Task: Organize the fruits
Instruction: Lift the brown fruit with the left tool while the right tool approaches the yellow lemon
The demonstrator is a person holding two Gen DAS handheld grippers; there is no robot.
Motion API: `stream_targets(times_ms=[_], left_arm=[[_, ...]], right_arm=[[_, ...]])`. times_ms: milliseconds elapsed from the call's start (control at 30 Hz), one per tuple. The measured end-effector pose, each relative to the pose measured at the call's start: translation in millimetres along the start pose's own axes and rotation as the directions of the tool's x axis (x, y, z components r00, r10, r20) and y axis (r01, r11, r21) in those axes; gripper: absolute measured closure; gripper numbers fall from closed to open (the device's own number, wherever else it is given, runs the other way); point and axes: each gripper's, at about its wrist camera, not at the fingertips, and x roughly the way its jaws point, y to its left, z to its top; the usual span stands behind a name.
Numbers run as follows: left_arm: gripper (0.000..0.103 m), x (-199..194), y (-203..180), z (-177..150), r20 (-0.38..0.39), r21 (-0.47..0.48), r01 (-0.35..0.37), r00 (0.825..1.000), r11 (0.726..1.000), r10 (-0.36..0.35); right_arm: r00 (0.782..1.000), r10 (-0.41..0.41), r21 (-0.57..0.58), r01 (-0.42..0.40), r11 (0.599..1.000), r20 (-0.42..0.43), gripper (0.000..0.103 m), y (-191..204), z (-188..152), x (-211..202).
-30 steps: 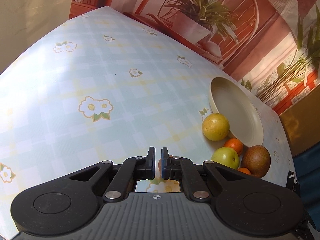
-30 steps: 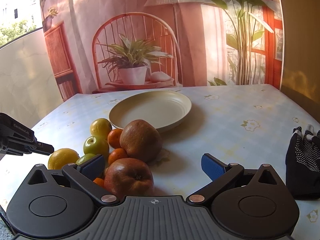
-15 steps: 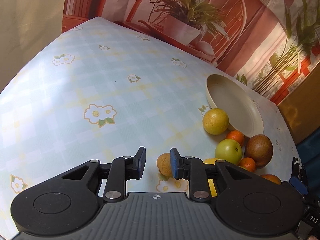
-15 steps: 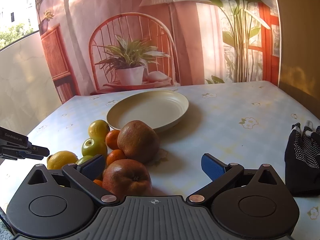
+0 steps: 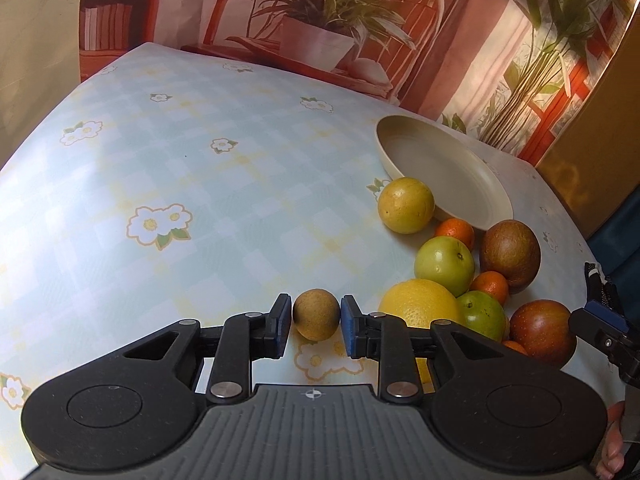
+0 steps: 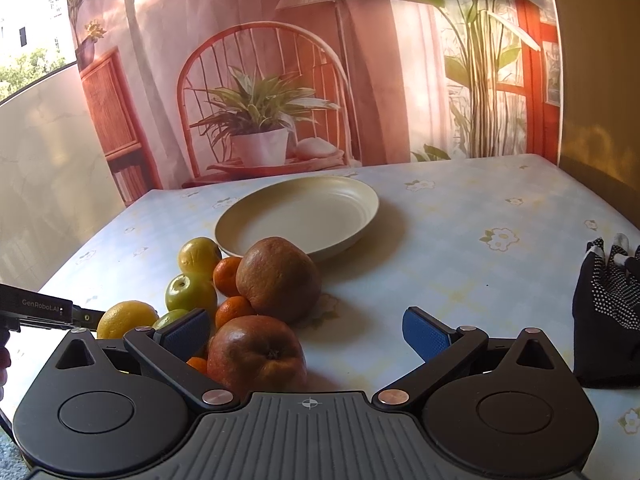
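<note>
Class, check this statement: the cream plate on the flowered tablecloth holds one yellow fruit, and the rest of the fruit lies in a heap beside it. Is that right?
Not quite. The cream plate holds nothing: the yellow fruit lies on the flowered tablecloth by the plate's rim, with the heap beside it. The right wrist view shows this.

On the table (image 6: pixel 460 272), seen from the right wrist, the fruit pile (image 6: pixel 276 276) lies at centre. The plate (image 6: pixel 360 200) sits behind it at 12 o'clock, touching the rearmost fruits. The glove (image 6: pixel 604 304) lies well apart at 3 o'clock. At 9 o'clock, just beside the pile, a small fruit (image 5: pixel 316 314) rests on the table between the left gripper's (image 5: pixel 316 322) fingers.
</note>
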Motion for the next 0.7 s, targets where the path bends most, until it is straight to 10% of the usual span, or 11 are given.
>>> stream_targets(times_ms=[267,700], left_arm=[[0.076,-1.8,-14.7,-9.5,0.050,0.127,-0.062,0.997,0.990,0.056],[0.076,-45.4,-17.2,-9.2,0.239,0.082,-0.123,0.966,0.989,0.101]], right_arm=[[1.000,0.008,0.001,-0.008,1.000,-0.015,0.003,-0.1,0.8,0.7],[0.991,0.098,-0.091,-0.106,0.990,-0.088,0.022,12.4,44.1,10.6]])
